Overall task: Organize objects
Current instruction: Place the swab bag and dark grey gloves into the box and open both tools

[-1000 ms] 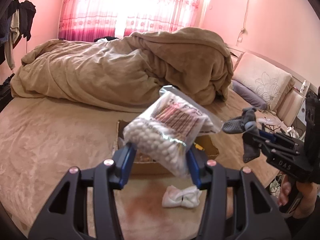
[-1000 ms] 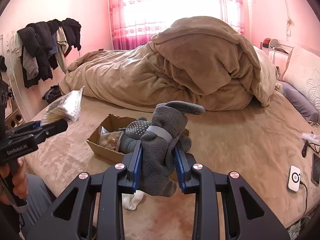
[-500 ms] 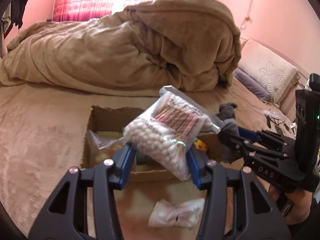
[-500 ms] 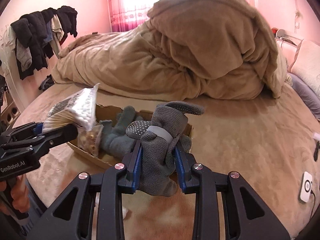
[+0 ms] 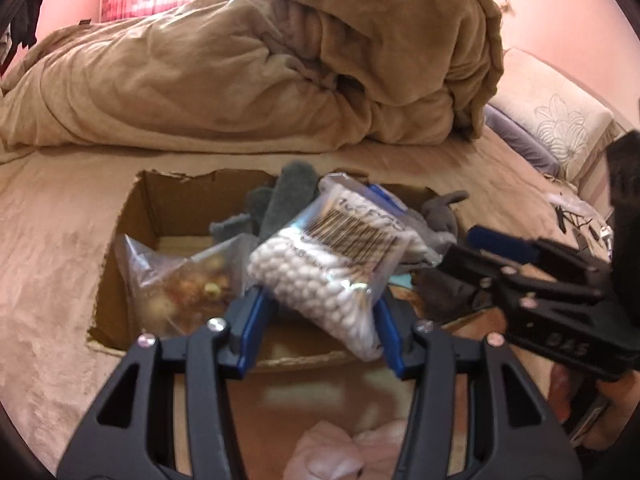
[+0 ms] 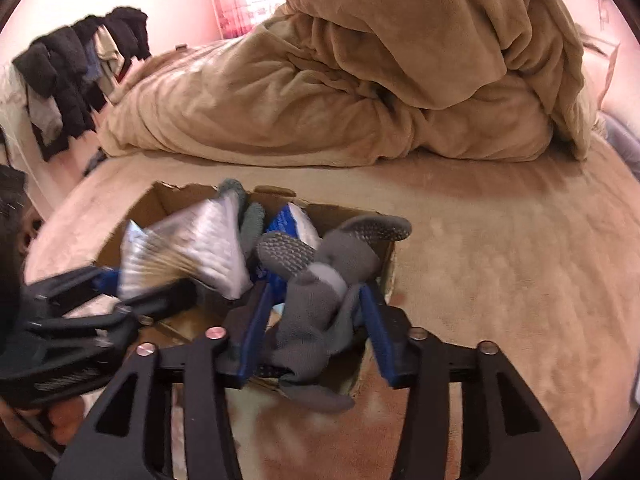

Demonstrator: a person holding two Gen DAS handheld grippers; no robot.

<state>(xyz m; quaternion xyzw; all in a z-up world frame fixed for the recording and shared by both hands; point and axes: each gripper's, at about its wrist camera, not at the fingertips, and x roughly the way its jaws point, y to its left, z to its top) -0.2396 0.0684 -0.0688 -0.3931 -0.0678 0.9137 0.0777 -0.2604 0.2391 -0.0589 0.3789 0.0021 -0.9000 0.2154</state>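
My left gripper point(image 5: 316, 312) is shut on a clear bag of cotton swabs point(image 5: 336, 264) and holds it over the open cardboard box point(image 5: 132, 216) on the bed. My right gripper point(image 6: 316, 320) is shut on a bundle of grey dotted gloves point(image 6: 320, 280), held over the box's right end point(image 6: 388, 256). The box holds a clear bag of brownish bits point(image 5: 180, 276), grey gloves point(image 5: 280, 204) and a blue-and-white packet point(image 6: 292, 220). The swab bag also shows in the right wrist view point(image 6: 188, 248), blurred. The right gripper shows in the left wrist view point(image 5: 460, 256).
A heaped tan duvet point(image 5: 260, 64) lies behind the box. A white crumpled item point(image 5: 340, 452) lies on the bed in front of the box. Pillows point(image 5: 552, 120) and cables point(image 5: 576, 216) are at the right. Dark clothes point(image 6: 80, 64) hang on the left wall.
Both grippers have moved forward and down with their loads, from in front of the box to over it. The box looks much closer and larger.
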